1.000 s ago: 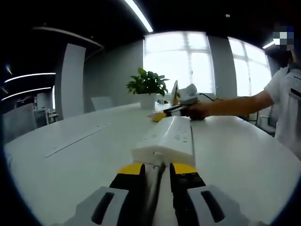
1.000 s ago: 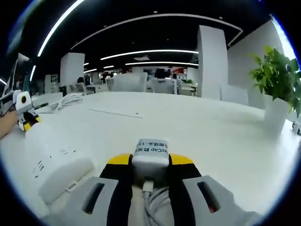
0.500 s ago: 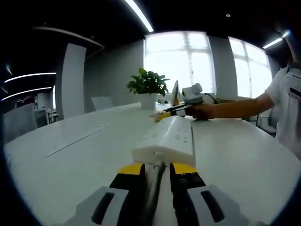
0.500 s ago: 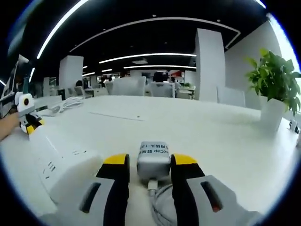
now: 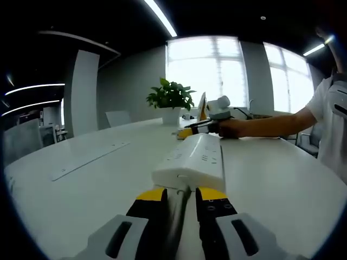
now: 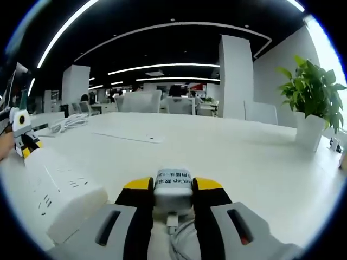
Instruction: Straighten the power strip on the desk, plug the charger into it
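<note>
A long white power strip lies on the white desk, running away from my left gripper. Its jaws are shut on the strip's grey cord at the near end. At the strip's far end a person's hand holds my right gripper. In the right gripper view, my right gripper is shut on a white charger with its cable trailing back between the jaws. The power strip lies just left of it. My left gripper sits at the strip's far end.
A potted green plant stands behind the strip's far end and shows as the plant at the right. A coiled white cable and a flat cover plate lie further off on the desk. Chairs stand beyond.
My right jaws stood apart around the charger half a second ago and have closed on it again. The left gripper and the power strip have hardly moved.
</note>
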